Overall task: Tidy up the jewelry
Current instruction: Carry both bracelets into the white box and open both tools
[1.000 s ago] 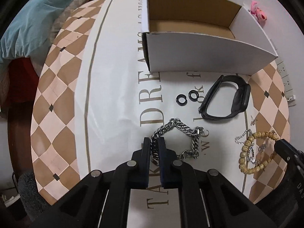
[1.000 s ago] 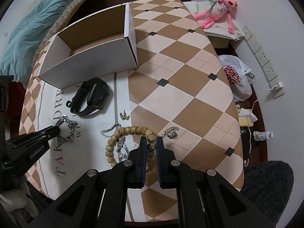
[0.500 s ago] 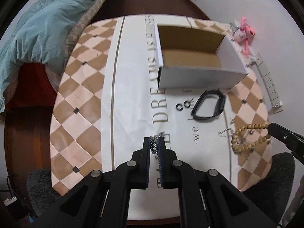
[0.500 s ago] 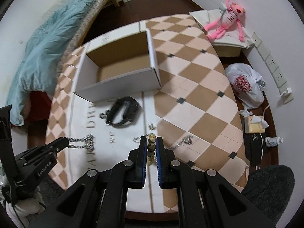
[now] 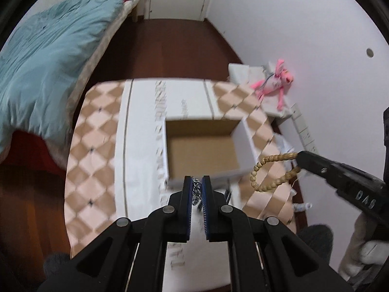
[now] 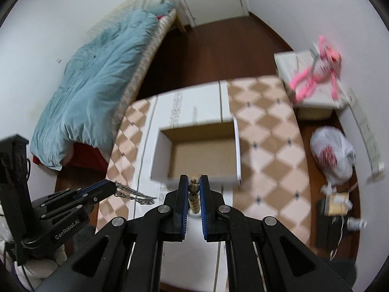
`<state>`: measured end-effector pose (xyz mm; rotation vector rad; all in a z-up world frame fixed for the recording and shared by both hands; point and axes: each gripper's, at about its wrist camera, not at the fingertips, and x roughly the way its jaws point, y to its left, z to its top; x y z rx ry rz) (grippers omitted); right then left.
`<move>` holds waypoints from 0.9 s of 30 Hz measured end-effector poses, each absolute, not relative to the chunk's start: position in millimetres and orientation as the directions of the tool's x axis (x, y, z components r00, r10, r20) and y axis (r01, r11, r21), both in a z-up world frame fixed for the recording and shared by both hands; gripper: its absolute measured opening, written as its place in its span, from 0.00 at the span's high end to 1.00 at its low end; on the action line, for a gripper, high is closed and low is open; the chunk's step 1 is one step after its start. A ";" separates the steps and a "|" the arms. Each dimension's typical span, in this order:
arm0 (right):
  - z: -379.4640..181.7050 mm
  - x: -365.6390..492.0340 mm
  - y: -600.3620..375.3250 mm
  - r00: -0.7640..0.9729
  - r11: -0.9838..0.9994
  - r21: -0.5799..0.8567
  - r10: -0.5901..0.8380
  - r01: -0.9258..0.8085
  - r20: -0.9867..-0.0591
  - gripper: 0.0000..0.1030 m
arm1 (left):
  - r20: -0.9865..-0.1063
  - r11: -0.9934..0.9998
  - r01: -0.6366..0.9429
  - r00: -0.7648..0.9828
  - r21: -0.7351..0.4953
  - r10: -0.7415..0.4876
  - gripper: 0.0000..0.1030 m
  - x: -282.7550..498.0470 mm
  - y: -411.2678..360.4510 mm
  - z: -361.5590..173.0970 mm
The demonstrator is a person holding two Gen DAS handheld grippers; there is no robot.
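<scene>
- Both grippers have risen from the table point(image 5: 97, 170) since a second ago, each lifting its piece.
- Left gripper point(image 5: 197, 182) is clamped on the silver chain point(image 5: 196, 189), near the open box point(image 5: 201, 155).
- Right gripper point(image 6: 194, 182) pinches the bead bracelet point(image 6: 194, 189); through the blur, it seems to hang beside the box.

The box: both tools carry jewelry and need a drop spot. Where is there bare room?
The cardboard box shows a bare brown floor between its white walls. The checkered tabletop right of it is also bare. The left tool grips the silver chain; the right tool grips the bead bracelet.
</scene>
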<state>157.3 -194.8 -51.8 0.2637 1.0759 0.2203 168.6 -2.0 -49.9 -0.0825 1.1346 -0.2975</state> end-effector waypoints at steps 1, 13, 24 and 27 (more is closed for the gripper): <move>-50.5 166.7 -193.8 0.460 0.950 0.308 0.297 -0.055 -0.837 0.91 | -0.880 0.957 0.196 0.387 -0.213 -0.275 0.95 177.7 -4.2 -49.7; -104.9 257.3 -177.3 0.318 0.964 0.252 0.264 -0.080 -0.910 0.91 | -0.930 0.952 0.160 0.221 -0.261 -0.293 0.95 271.8 -19.7 -108.7; -147.8 280.3 -182.1 0.208 0.966 0.256 0.260 -0.048 -0.943 0.69 | -0.957 0.982 0.077 0.224 -0.172 -0.185 0.48 283.7 -13.4 -120.5; -151.6 273.7 -188.2 0.218 0.981 0.191 0.195 -0.039 -0.956 0.36 | -0.956 0.992 0.057 0.265 -0.116 -0.127 0.30 277.2 -7.2 -119.6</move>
